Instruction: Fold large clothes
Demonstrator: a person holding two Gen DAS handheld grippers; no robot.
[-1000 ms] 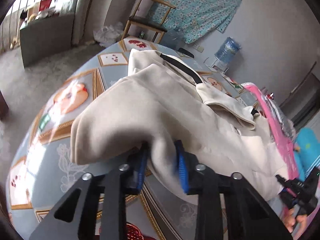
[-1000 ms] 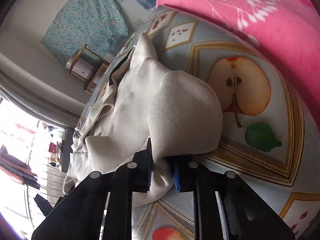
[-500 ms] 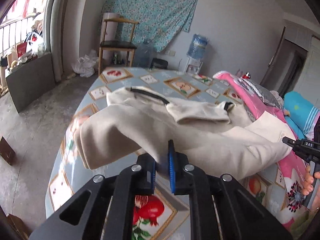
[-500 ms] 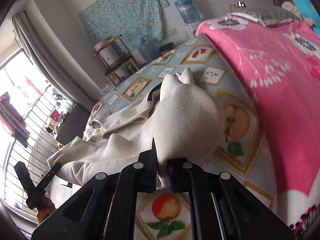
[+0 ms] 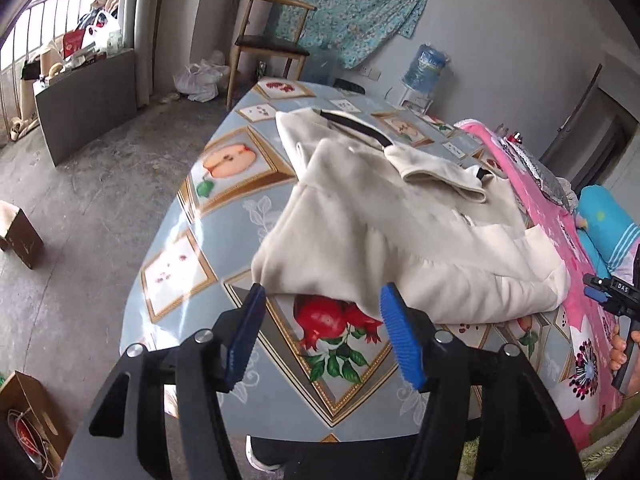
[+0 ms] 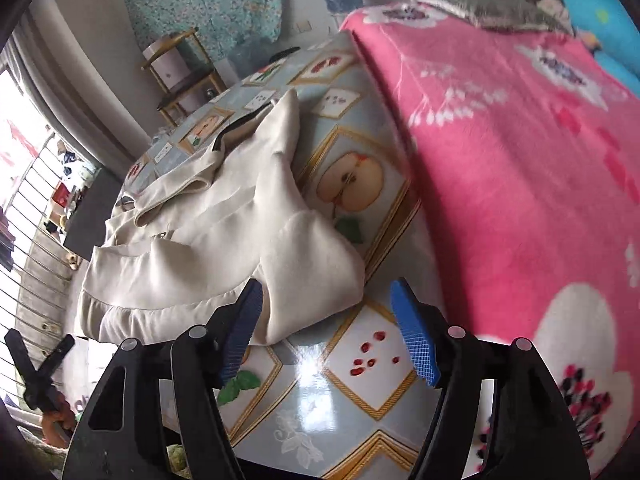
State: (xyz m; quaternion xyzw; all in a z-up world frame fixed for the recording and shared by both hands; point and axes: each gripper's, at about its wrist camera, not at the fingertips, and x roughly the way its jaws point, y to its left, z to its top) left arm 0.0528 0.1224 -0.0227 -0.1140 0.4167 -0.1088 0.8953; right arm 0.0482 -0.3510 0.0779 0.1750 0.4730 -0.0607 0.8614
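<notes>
Both grippers stand open and empty at the near edge of the tabletop (image 5: 192,280): the left gripper (image 5: 322,336) and right gripper (image 6: 328,332) each sit just short of the cream hooded jacket (image 5: 392,232), about equally near. The jacket lies straight ahead on the tabletop, near fold running crosswise between the grippers. Its long axis points away, black-trimmed hood (image 5: 352,124) farthest.

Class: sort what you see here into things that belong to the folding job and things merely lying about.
Job: cream jacket, left gripper, right gripper, table.
Lying about: pink blanket, chair, water bottle, cardboard box.
</notes>
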